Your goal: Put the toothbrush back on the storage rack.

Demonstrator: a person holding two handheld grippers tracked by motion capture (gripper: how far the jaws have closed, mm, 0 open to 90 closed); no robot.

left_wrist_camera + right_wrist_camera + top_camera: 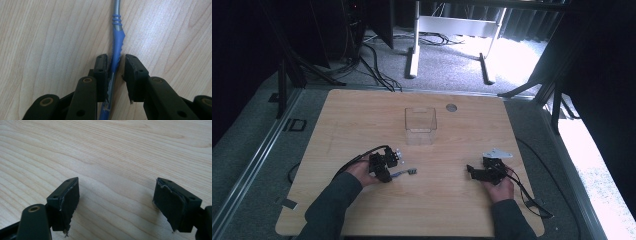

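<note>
My left tongs [116,75] sit low on the tabletop [362,115] with the jaws straddling the blue-handled tool [117,47], a slim thing with a blue ribbed grip and a grey metal shaft running away from me. The jaws stand only slightly apart: the left pad looks to be touching the blue handle, while a thin gap shows between the handle and the right pad, so I judge the grip is not yet made. In the high view the tool [404,173] lies flat just to the right of my left tongs [384,167], near the middle of the front half of the board.

To close well, I would centre the handle between the pads first, so it does not roll or skid sideways when the one pad pushes it. The ribbed part of the handle looks like the best place to bite. I would keep the pads low enough to catch the full thickness of the handle, then squeeze evenly.

My right tongs [116,202] rest wide open with nothing between them, bare wood beneath. In the high view they [487,172] sit well apart from the tool, toward the right edge.

The clear box [420,125] stands upright beyond the tool, toward the middle, with open board all round it. The front edge is close to my forearms, so lifting forward and away is the roomier path.
</note>
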